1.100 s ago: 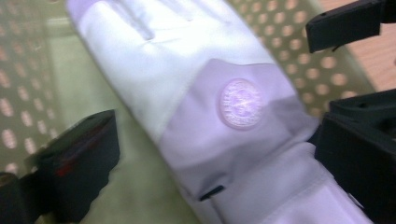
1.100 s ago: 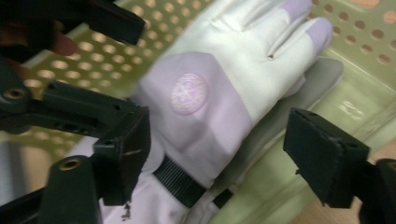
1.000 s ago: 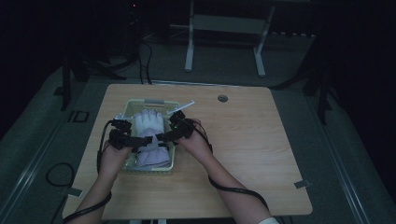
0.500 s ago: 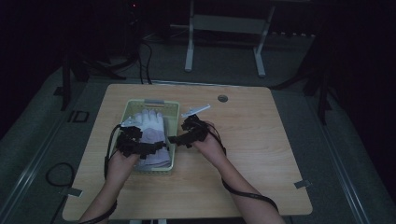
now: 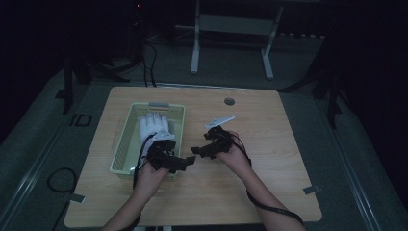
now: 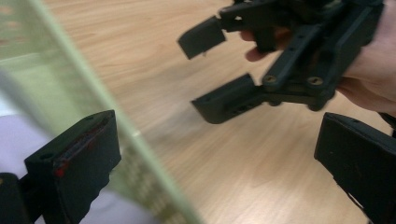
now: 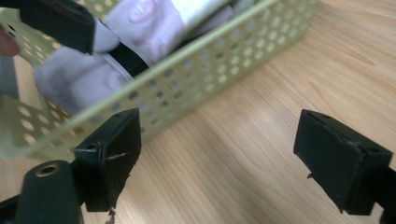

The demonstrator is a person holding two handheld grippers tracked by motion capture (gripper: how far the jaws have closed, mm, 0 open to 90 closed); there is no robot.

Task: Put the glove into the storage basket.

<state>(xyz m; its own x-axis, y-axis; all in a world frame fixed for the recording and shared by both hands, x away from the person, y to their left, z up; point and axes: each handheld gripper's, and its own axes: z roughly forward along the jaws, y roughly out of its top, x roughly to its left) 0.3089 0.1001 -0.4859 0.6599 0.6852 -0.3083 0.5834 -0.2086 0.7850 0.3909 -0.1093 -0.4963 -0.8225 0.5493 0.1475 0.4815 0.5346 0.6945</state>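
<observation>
white glove [image 5: 153,126] lies in green basket [image 5: 126,139]; left gripper [image 5: 185,162] and right gripper [image 5: 198,150] both gape empty.

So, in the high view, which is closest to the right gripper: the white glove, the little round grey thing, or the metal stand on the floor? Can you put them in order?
From the right gripper:
1. White fabric glove, to its left, lying in the pale green perforated plastic basket.
2. Small round grey disc, set in the wooden table near its far edge.
3. Grey metal stand, on the floor beyond the table.
</observation>
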